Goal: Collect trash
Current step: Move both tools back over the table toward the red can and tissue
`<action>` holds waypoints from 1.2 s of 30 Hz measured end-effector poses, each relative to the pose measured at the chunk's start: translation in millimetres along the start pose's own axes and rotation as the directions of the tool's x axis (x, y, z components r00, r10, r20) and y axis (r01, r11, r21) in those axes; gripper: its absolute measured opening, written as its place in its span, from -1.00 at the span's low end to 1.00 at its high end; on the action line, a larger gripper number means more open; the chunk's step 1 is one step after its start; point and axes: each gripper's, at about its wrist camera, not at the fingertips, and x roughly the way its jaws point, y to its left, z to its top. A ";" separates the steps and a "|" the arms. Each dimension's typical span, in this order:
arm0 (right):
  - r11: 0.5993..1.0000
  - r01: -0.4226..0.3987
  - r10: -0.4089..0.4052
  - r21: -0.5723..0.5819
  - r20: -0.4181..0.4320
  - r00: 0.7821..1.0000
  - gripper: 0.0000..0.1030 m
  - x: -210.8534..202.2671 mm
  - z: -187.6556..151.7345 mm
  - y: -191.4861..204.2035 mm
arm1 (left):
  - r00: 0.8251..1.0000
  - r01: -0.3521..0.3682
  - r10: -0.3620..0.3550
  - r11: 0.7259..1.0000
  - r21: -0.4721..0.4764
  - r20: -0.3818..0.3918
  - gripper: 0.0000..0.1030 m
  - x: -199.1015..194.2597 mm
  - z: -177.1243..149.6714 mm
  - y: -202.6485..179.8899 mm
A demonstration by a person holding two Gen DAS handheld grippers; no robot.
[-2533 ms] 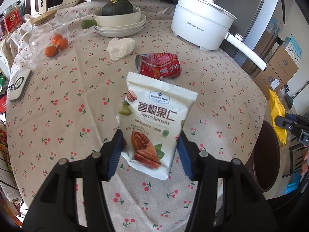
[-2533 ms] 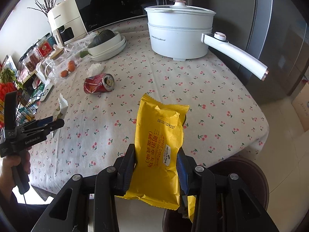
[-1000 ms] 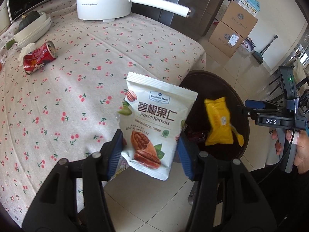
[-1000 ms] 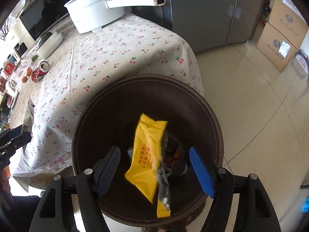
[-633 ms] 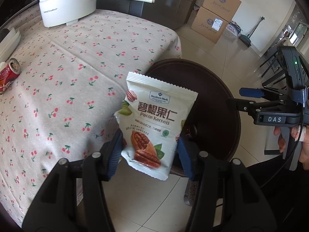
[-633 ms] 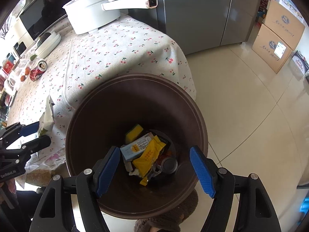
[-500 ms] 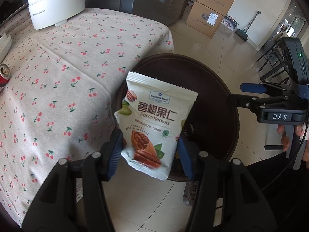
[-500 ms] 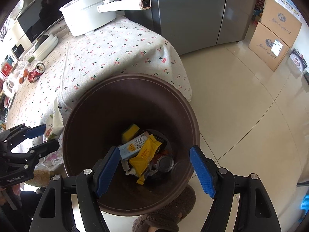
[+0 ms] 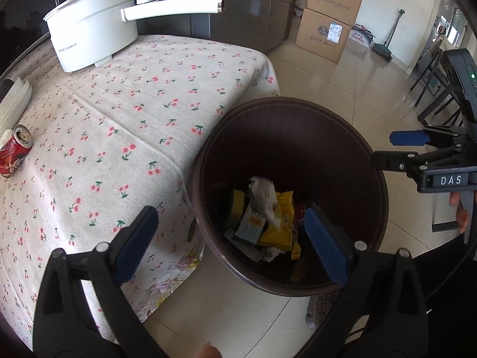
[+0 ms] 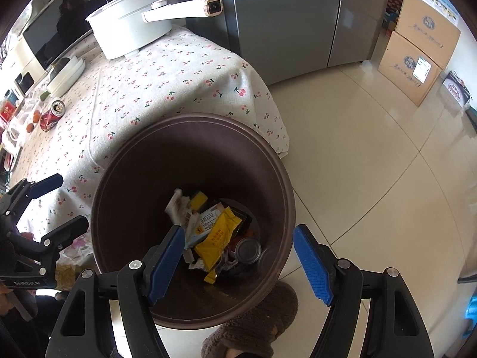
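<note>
A dark brown trash bin (image 9: 298, 110) stands on the floor beside the table; it also shows in the right wrist view (image 10: 125, 161). The white pecan packet (image 9: 263, 200) is falling inside the bin, seen also in the right wrist view (image 10: 179, 205). It lands among the yellow wrapper (image 10: 217, 238), a can and other trash. My left gripper (image 9: 229, 241) is open and empty above the bin's near rim. My right gripper (image 10: 238, 259) is open and empty above the bin. A red can (image 9: 13, 155) lies on the table at the far left.
A white electric pot (image 9: 92, 35) with a long handle stands on the cherry-print tablecloth (image 9: 119, 113). Stacked white plates (image 10: 64, 74) sit further back. Cardboard boxes (image 9: 331, 24) stand on the tiled floor by a grey fridge (image 10: 292, 24). A slipper (image 10: 259, 325) lies beside the bin.
My left gripper has opened and let go of the pecan packet, which now drops into the bin. The right gripper stays open over the bin.
</note>
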 end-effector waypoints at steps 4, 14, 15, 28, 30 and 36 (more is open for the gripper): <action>1.000 -0.002 0.002 -0.007 0.003 1.000 0.49 -0.2 1.1 4.1 | 1.000 -0.015 0.015 1.000 -0.020 -0.003 0.90 -3.4 -2.8 7.3; 1.000 -0.001 0.002 -0.025 0.014 1.000 0.79 -1.5 6.1 17.1 | 0.996 -0.084 0.087 0.992 -0.095 0.020 0.99 -22.5 -8.1 39.6; 0.999 0.004 -0.004 -0.035 0.016 1.000 0.94 -1.6 7.4 20.3 | 0.995 -0.093 0.096 0.989 -0.112 0.019 0.99 -24.9 -9.8 46.7; 0.991 -0.009 0.015 -0.132 0.044 0.999 1.00 -2.4 39.5 87.1 | 0.977 -0.198 0.213 0.933 -0.300 0.017 0.99 -76.5 -29.4 135.1; 0.989 -0.015 0.022 -0.148 0.049 0.999 1.00 -2.8 45.2 100.9 | 0.973 -0.214 0.231 0.921 -0.327 0.014 0.99 -84.7 -35.0 148.2; 0.977 -0.040 0.053 -0.210 0.058 0.997 1.00 -3.4 62.1 150.9 | 0.958 -0.264 0.287 0.887 -0.380 0.002 0.99 -108.5 -49.7 183.7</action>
